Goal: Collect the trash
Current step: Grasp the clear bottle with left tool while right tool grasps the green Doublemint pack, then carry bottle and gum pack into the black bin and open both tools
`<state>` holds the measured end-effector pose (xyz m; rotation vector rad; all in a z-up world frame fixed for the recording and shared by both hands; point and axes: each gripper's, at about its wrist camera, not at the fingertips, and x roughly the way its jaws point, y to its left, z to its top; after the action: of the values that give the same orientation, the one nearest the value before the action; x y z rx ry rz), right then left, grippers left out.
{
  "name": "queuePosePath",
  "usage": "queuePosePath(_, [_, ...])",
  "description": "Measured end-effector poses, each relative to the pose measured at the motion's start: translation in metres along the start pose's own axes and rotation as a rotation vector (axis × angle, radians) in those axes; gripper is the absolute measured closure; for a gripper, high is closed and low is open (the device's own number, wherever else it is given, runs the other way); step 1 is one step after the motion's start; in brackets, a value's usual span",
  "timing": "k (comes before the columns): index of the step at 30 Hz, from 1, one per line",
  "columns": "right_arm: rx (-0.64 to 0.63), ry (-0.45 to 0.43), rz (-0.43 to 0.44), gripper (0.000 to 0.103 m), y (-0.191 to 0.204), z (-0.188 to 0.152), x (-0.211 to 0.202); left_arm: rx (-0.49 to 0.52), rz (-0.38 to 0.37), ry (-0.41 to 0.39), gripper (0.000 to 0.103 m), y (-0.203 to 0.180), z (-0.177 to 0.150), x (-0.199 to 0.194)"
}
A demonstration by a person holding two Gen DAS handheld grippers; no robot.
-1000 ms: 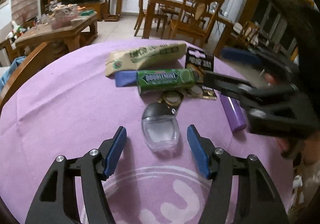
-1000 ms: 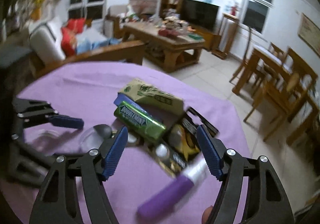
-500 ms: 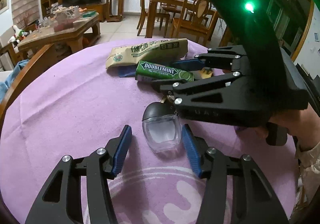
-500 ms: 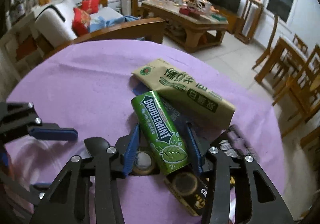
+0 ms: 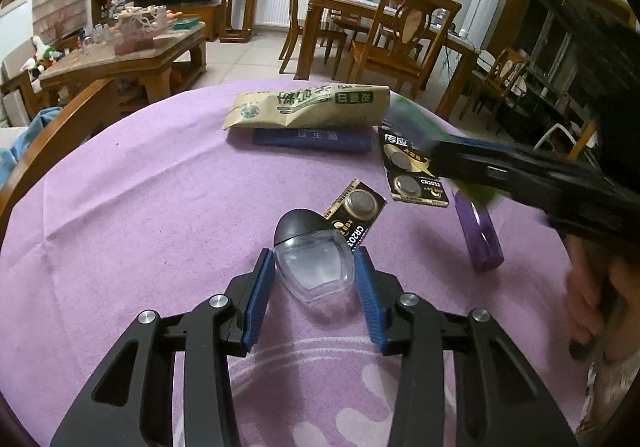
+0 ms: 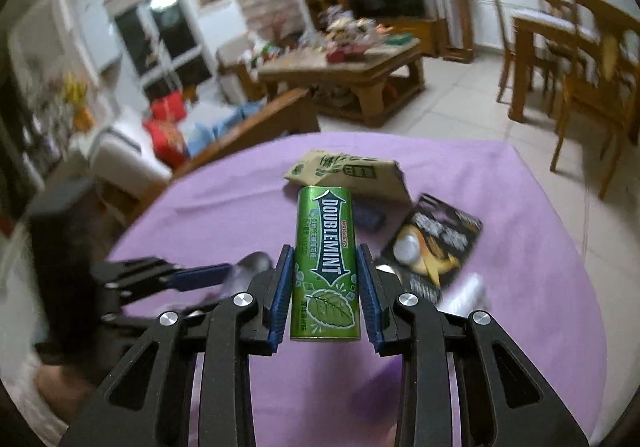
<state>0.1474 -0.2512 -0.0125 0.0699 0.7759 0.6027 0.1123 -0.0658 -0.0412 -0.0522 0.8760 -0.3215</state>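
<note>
A clear plastic bottle with a black cap [image 5: 314, 267] lies on the purple tablecloth [image 5: 140, 207]. My left gripper [image 5: 314, 279] is closing its jaws around it, and both blue pads touch its sides. My right gripper [image 6: 323, 279] is also closing. Its pads press on a green Doublemint gum pack [image 6: 325, 259], which it holds above the cloth. In the left wrist view the right gripper is a dark blur at the right, with green smears around it. In the right wrist view one finger of the left gripper [image 6: 200, 275] shows at the left.
On the cloth lie a beige paper packet [image 5: 308, 109], a flat blue pack [image 5: 312, 139], two button-battery cards [image 5: 414, 175] [image 5: 356, 213] and a purple tube [image 5: 480, 235]. A hand [image 5: 588, 287] is at the right edge. Wooden chairs and tables stand beyond the table.
The right gripper closed on the green gum pack and lifted it off the pile, swinging right and rolling. The left jaws narrowed onto the clear bottle without moving.
</note>
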Motion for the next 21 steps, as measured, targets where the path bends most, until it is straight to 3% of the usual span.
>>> queuePosePath(3, [0.068,-0.126,0.005,0.072,-0.001,-0.023,-0.048,0.007,0.002,-0.055,0.062,-0.002,0.000,-0.009])
queuePosePath(9, [0.137,-0.298,-0.004,0.072,0.001,-0.080,-0.131,0.083,-0.026,-0.168,0.062,-0.018,0.000,-0.024])
queuePosePath(14, [0.203,-0.393,-0.040,0.072,-0.011,-0.122,-0.195,0.086,-0.145,-0.190,0.062,-0.037,0.004,-0.028])
queuePosePath(21, [0.236,-0.457,-0.180,0.072,-0.036,-0.167,-0.278,0.201,-0.318,-0.192,0.062,-0.115,-0.004,-0.042])
